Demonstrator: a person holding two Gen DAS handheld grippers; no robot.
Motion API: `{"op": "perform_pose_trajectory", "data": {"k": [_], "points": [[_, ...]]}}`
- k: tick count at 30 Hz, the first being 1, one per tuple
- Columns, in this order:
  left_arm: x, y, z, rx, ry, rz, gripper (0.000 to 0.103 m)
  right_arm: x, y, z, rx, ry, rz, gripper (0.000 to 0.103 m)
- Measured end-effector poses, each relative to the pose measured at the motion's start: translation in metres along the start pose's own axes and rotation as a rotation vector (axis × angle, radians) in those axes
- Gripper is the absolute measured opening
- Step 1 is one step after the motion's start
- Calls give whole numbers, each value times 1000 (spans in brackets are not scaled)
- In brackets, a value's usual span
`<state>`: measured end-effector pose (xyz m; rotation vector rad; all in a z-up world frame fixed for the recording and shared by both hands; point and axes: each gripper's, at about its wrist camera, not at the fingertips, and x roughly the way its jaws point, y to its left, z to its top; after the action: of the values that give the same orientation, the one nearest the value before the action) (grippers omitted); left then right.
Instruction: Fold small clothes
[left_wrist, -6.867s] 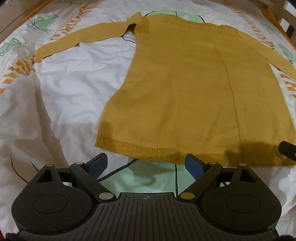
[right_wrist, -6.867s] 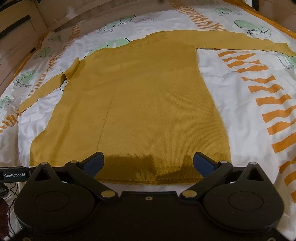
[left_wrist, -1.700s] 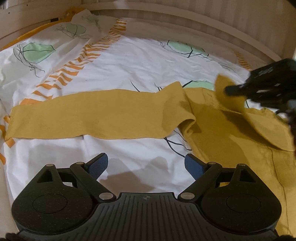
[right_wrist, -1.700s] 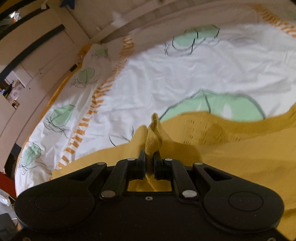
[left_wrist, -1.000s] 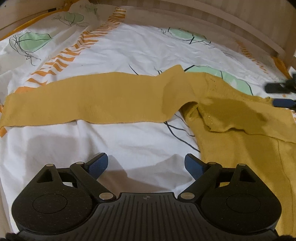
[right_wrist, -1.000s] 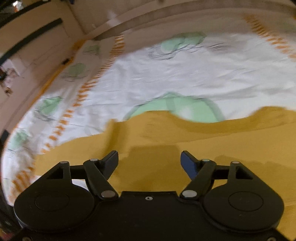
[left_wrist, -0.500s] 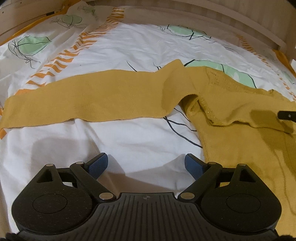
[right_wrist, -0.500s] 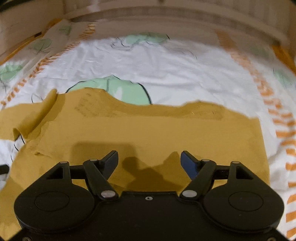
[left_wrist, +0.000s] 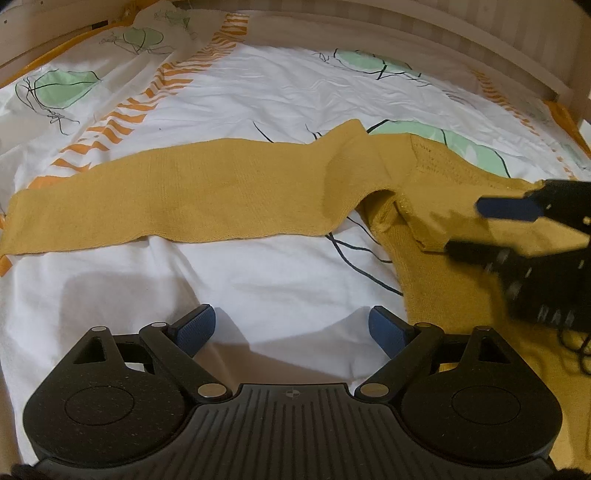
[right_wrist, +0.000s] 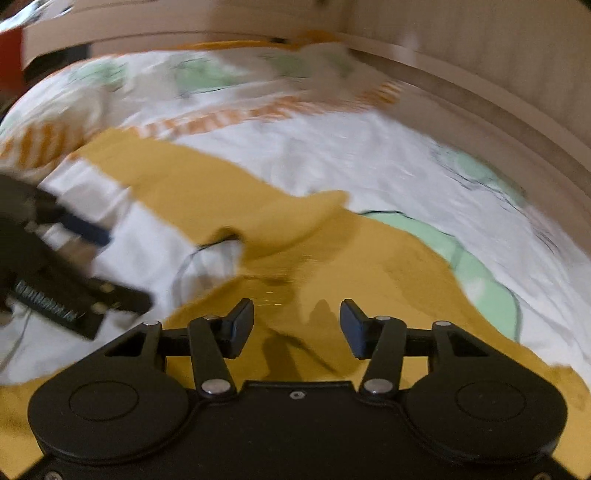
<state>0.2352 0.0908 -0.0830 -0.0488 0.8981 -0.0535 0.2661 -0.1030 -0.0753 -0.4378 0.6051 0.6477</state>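
A mustard yellow knit sweater (left_wrist: 436, 177) lies on the bed, its long sleeve (left_wrist: 184, 195) stretched flat to the left. My left gripper (left_wrist: 290, 326) hovers open over bare sheet below the sleeve, holding nothing. In the same view my right gripper (left_wrist: 480, 230) comes in from the right, rolled onto its side at the folded-over shoulder edge. Its jaws are closing, with a fold of the sweater lying between the fingers and no pad pressing on it. The blurred right wrist view shows the right gripper (right_wrist: 297, 321) just above the yellow knit (right_wrist: 369, 266).
The sweater rests on a white bedsheet (left_wrist: 258, 277) printed with green leaves and orange stripes. A pale wooden bed frame (left_wrist: 406, 33) curves around the far side. The black body of the left gripper fills the left edge of the right wrist view.
The right gripper has swung in from the right edge to the sweater's shoulder, rolled onto its side, and its jaws have narrowed. The left gripper has stayed put.
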Motion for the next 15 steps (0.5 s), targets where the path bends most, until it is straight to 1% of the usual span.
{"op": "perform_pose_trajectory", "data": {"k": [2, 5, 6, 7, 8, 9, 12, 13, 15], "points": [[0, 0, 0, -2, 1, -3, 91, 4, 9, -2, -33, 17, 20, 58], [0, 1, 0, -5, 1, -4, 91, 14, 11, -4, -34, 45, 10, 58], [0, 1, 0, -4, 0, -4, 91, 17, 9, -4, -17, 52, 11, 51], [0, 1, 0, -5, 1, -5, 91, 19, 5, -3, 6, 63, 12, 30], [0, 1, 0, -5, 1, -6, 91, 21, 0, -2, 41, 70, 14, 18], [0, 1, 0, -6, 1, -6, 91, 21, -6, 0, 91, 67, 10, 10], [-1, 1, 1, -9, 3, -8, 91, 17, -26, 6, 295, 11, -10, 10], [-1, 2, 1, -12, 3, -9, 91, 15, -33, 7, 371, -12, -5, 10], [-1, 2, 2, -15, 1, -10, 91, 18, -37, 10, 458, -26, 19, 10]]}}
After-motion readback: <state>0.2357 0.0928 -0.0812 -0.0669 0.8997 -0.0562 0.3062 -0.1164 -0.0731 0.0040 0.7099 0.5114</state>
